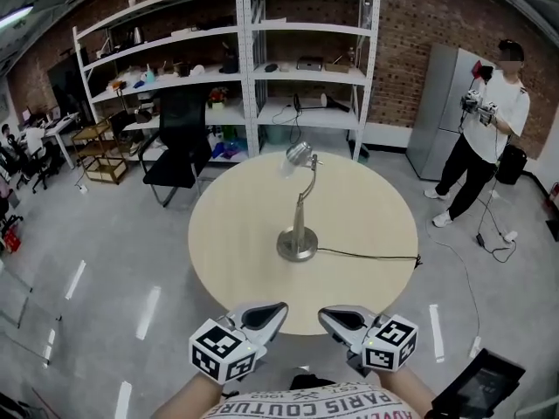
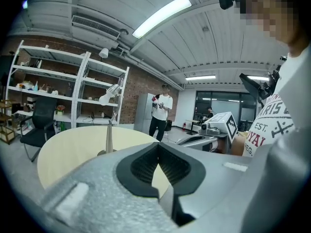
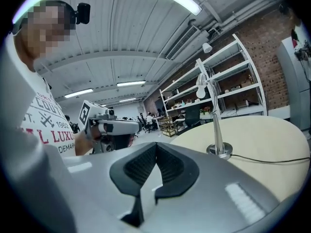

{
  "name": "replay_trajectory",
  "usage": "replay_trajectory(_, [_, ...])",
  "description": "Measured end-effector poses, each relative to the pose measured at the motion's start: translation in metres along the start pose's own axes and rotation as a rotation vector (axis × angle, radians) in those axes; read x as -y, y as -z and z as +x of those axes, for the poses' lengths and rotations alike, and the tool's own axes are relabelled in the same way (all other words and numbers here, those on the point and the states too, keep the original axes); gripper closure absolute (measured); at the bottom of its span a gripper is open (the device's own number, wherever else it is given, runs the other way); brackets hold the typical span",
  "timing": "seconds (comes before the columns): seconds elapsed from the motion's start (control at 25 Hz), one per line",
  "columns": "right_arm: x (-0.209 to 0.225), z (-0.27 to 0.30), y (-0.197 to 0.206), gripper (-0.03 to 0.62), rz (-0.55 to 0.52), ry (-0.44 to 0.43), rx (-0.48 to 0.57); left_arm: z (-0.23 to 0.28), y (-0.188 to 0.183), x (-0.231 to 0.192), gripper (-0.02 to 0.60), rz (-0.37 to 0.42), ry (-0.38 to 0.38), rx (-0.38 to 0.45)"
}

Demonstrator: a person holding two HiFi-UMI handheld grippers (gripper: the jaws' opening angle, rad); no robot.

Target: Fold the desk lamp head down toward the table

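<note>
Standing upright near the middle of the round surface (image 1: pixel 236 234), the desk lamp (image 1: pixel 303 201) rests on its disc-shaped base (image 1: pixel 297 244). The lamp head (image 1: pixel 299 154) sits raised at the far end of the curved neck, well above the tabletop. It has not yet been folded down. A black cord (image 1: pixel 367 254) runs from the base to the right edge of the surface and drops off it.

The left gripper (image 1: pixel 266 314) and the right gripper (image 1: pixel 341 319) are held side by side at the near edge of the surface, close to the person's body and well apart from the lamp. Both are clenched on nothing: each gripper view shows the ribbed pads meeting with no object between them. This placement suggests an approach stage. Both grippers point toward the lamp, which shows beyond the jaws in each gripper view.

The likely procedure is to open at least one gripper before contact, steady the stem or base with one gripper, and press or pull the head down with the other. The base may slide or tip if the head is pushed without support.

No container stands on the surface. Only the lamp and its cord lie there. The shelves (image 1: pixel 262 68) behind hold assorted small items, too small to identify. A chair (image 1: pixel 179 142) stands in front of them.
</note>
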State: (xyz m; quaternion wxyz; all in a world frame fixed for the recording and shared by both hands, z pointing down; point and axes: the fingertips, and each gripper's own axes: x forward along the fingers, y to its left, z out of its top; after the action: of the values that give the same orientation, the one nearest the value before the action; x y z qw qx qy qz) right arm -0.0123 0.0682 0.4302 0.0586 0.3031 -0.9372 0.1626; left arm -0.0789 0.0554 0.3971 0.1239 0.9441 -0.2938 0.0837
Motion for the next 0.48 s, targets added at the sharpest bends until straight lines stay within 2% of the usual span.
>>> replay_trajectory(0.28, [0.075,0.034,-0.009,0.591,0.009,0.023,0.003,0.043,-0.001,-0.050,0.578,-0.028,-0.025,-0.055])
replay_trajectory(0.48, [0.116,0.052,-0.009,0.591,0.035,0.006,-0.007,0.079,-0.006,-0.083,0.578,-0.052,-0.043,-0.071])
